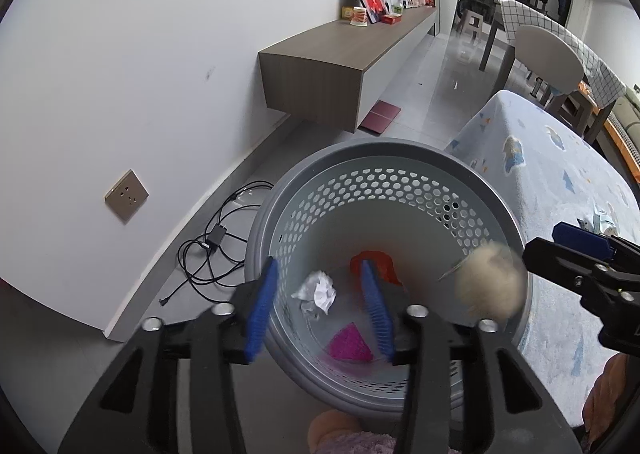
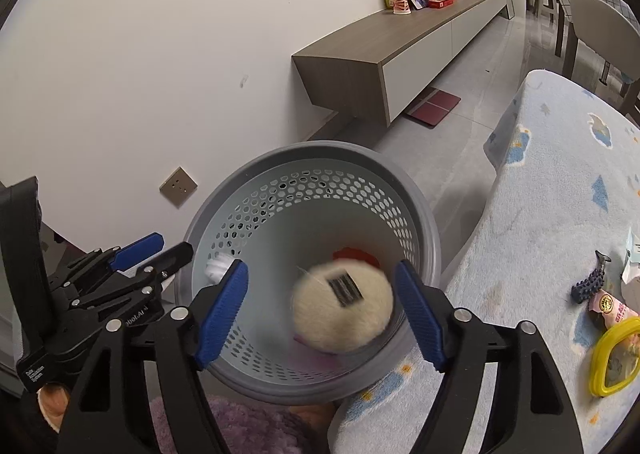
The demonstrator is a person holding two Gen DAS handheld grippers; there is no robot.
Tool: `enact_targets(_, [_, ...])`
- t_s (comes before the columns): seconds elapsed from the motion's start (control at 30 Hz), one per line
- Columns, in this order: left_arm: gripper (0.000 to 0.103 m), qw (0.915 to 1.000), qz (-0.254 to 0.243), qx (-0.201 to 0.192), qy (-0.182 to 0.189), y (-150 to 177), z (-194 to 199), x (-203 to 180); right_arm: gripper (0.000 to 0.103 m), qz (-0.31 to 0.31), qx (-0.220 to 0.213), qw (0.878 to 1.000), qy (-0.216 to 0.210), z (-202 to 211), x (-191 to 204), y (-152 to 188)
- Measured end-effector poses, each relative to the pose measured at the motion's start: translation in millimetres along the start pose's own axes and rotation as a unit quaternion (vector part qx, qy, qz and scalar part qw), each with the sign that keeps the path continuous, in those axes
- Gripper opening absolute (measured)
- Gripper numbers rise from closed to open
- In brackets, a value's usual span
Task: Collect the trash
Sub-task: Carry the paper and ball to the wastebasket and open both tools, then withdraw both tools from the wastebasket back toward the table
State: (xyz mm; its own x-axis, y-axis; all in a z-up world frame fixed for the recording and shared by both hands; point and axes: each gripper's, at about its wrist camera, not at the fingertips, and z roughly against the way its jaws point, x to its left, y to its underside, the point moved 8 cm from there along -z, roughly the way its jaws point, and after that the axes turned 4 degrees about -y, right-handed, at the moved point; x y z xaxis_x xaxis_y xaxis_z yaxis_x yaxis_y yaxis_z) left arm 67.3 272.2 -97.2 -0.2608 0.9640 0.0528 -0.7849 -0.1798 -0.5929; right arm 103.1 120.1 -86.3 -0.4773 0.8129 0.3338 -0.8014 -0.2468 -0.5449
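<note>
Low table [image 2: 552, 213] under a fleecy blue cloth with cartoon prints, standing to the right. Beside it on the floor, touching the cloth's edge, a round grey waste basket [image 2: 424, 221] with a perforated wall, seen from above in both wrist views.

Over the basket's mouth, both grippers tilted downward. Right gripper [image 2: 320, 314] with blue fingers [image 2: 420, 318] spread wide, nothing pressed between them; a fuzzy cream ball [image 2: 342, 312] with a dark barcode tag, motion-blurred, in the gap, touching neither pad, over the basket's opening. Left gripper [image 1: 318, 310] with fingers [image 1: 262, 308] partly apart and empty, just at the basket's near rim.

On the basket's bottom: a red scrap [image 1: 380, 264] at the far side, a crumpled white paper wad [image 1: 318, 292] to the left, a magenta piece [image 1: 350, 344] nearest the rim.

On the tablecloth at the far right: a yellow ring-shaped item [image 2: 616, 354], a pink packet [image 2: 608, 308], a dark knobbly toy [image 2: 588, 286], all well apart from the basket.

Tangle of black cable [image 1: 216, 246] on the floor by the wall.
</note>
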Motion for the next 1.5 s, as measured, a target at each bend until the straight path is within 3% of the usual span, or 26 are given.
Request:
enact_targets(0.33, [0.064, 0.9999, 0.007, -0.003, -0.012, 1, 1, 8, 0.073, -0.003, -0.005, 1.000, 0.011, 3, -2, 0])
enact_targets(0.57, [0.081, 0.9995, 0.010, -0.017, -0.025, 1, 9, 15, 0.073, -0.008, -0.010, 1.000, 0.023, 12, -2, 4])
enact_targets(0.9, [0.093, 0.9986, 0.003, -0.049, -0.018, -2, 36, 13, 0.073, -0.024, -0.034, 0.998, 0.050, 44, -8, 15])
enact_targets(1.23, [0.095, 0.9960, -0.015, -0.084, 0.027, -5, 74, -9, 0.073, -0.053, -0.069, 0.992, 0.096, 98, -24, 39])
enact_targets(1.5, [0.096, 0.9903, -0.046, -0.106, 0.078, 4, 100, -43, 0.073, -0.100, -0.125, 0.972, 0.169, 176, -60, 66])
